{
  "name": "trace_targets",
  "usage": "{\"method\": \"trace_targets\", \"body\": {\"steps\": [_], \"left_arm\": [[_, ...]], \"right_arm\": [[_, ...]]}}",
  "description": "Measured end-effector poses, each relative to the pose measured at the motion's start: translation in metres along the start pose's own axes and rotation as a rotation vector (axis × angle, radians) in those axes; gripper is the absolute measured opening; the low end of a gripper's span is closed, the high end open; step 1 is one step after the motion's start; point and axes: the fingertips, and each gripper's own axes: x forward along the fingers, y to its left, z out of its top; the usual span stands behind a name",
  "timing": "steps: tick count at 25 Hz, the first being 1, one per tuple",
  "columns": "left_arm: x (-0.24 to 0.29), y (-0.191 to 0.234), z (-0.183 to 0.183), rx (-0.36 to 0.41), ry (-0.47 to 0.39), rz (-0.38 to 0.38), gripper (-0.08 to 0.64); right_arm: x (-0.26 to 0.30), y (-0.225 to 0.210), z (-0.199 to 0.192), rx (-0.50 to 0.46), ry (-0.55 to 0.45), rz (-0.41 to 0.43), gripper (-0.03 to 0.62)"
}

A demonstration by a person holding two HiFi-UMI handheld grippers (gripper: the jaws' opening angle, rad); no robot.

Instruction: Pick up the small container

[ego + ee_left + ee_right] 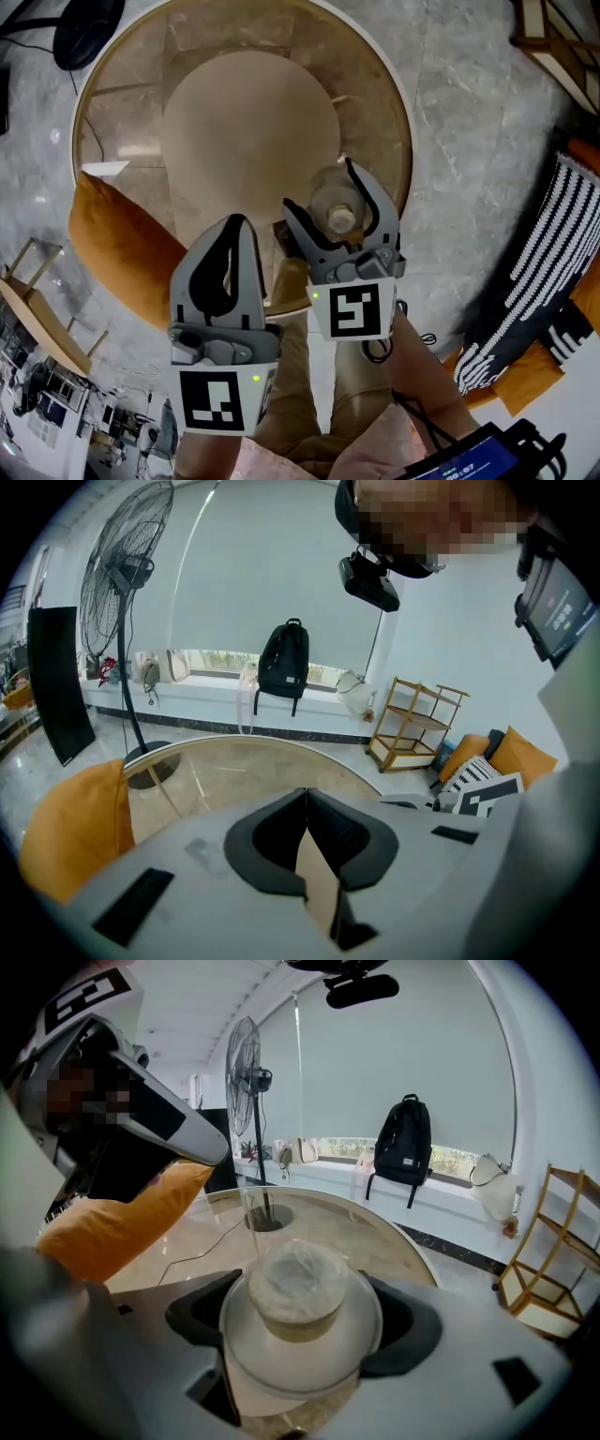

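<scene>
The right gripper point(320, 187) is clamped on the small clear container point(300, 1299), which sits between its jaws above the near edge of the round glass table point(380, 89). Just beside it, the left gripper point(239, 225) has its jaws pressed together on nothing.

Small container point(339, 208) sits between my right gripper point(319, 187) jaws, touching both, over the table's point(112, 89) near edge. My left gripper point(236, 223) is just left of it, at that same edge. Cushion point(117, 246) is against the table's near-left side, fan base point(86, 33) beyond its far-left rim, striped pillow point(553, 272) well right.
</scene>
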Motion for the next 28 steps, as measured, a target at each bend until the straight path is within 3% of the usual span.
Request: {"method": "trace_targets", "body": {"steps": [16, 28], "left_arm": [[-0.014, 0.001, -0.002, -0.001, 0.032, 0.023, 0.012], [-0.056, -0.008, 0.046, 0.062, -0.047, 0.034, 0.012]], "right_arm": [[0.004, -0.006, 0.000, -0.020, -0.016, -0.010, 0.343], [-0.040, -0.013, 0.086, -0.008, -0.139, -0.004, 0.342]]}}
